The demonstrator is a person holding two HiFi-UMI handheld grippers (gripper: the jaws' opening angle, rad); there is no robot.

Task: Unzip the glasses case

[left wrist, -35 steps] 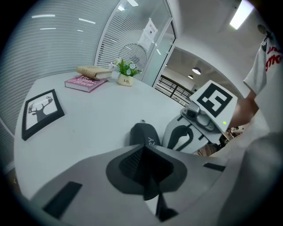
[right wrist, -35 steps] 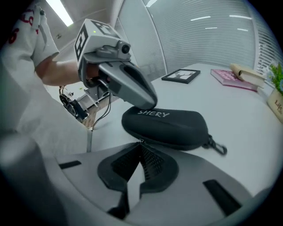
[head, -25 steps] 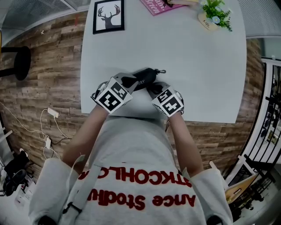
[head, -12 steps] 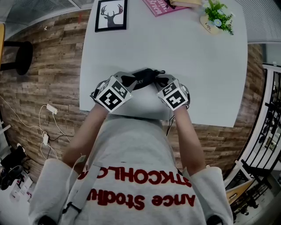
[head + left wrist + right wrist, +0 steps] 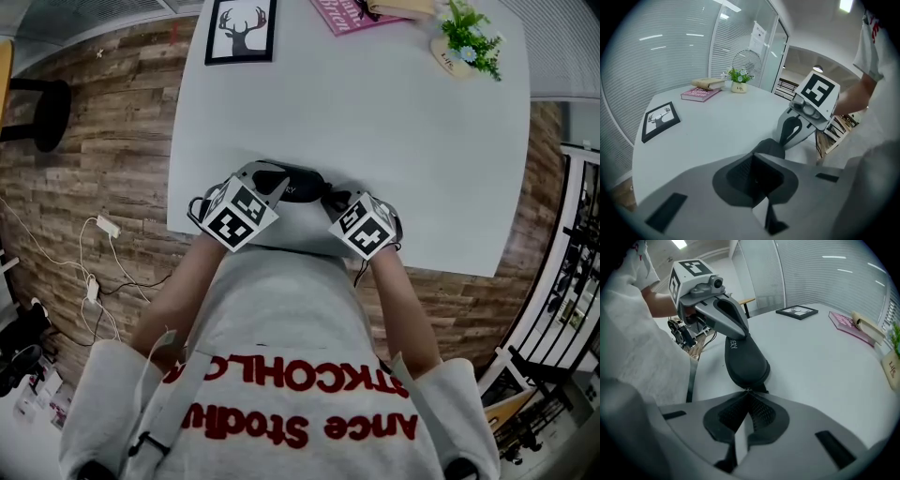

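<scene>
Clamping a black case (image 5: 302, 181) at both ends on the white surface (image 5: 394, 122).
The left tongs (image 5: 753, 157) are clenched on one end of the case, which lies flat and stretches from their tips toward the right tongs (image 5: 330, 199). Those are pinched tight at the opposite end, on what looks like the zip pull (image 5: 747, 390). A frame (image 5: 241, 28), a book (image 5: 342, 14) and a plant (image 5: 469, 37) sit well beyond both tongs.

A white table (image 5: 394, 141) stands on a wood-plank floor (image 5: 103, 141), a black glasses case (image 5: 302, 184) lying near its front edge. Along the far edge sit a framed deer picture (image 5: 241, 28), a pink book (image 5: 339, 13) and a small potted plant (image 5: 466, 42)
</scene>
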